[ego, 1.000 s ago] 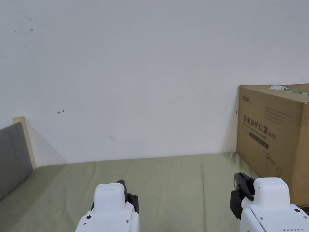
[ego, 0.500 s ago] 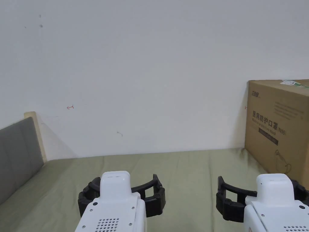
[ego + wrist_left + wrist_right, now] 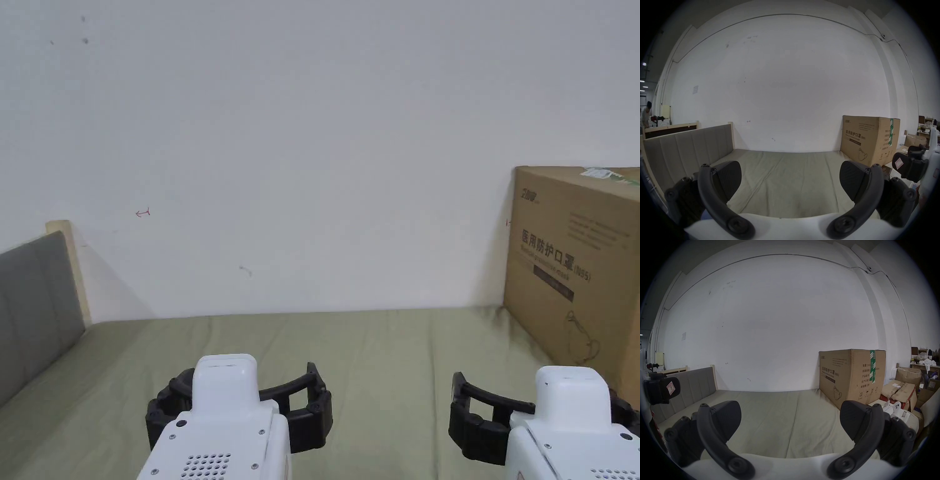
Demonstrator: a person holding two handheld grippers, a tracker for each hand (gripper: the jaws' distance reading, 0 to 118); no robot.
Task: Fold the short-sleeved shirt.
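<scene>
My left gripper [image 3: 236, 400] hangs low over the olive-green bed sheet [image 3: 387, 350], its black jaws spread wide with nothing between them. My right gripper [image 3: 544, 406] hovers level with it farther right, also open and empty. In the left gripper view the left gripper [image 3: 790, 177] frames bare, lightly creased sheet [image 3: 786, 178], and the right gripper [image 3: 909, 164] shows at the right edge. In the right gripper view the right gripper [image 3: 790, 417] likewise frames bare sheet, with the left gripper [image 3: 662, 389] off at the left edge.
A large cardboard box [image 3: 575, 262] stands on the bed's far right corner against the white wall. A grey padded headboard [image 3: 31, 300] bounds the bed on the left. More boxes and clutter [image 3: 899, 391] lie beyond the bed's right side.
Both grippers' jaws have gone from close together to spread wide open. The grippers stay low over the near part of the bed.
</scene>
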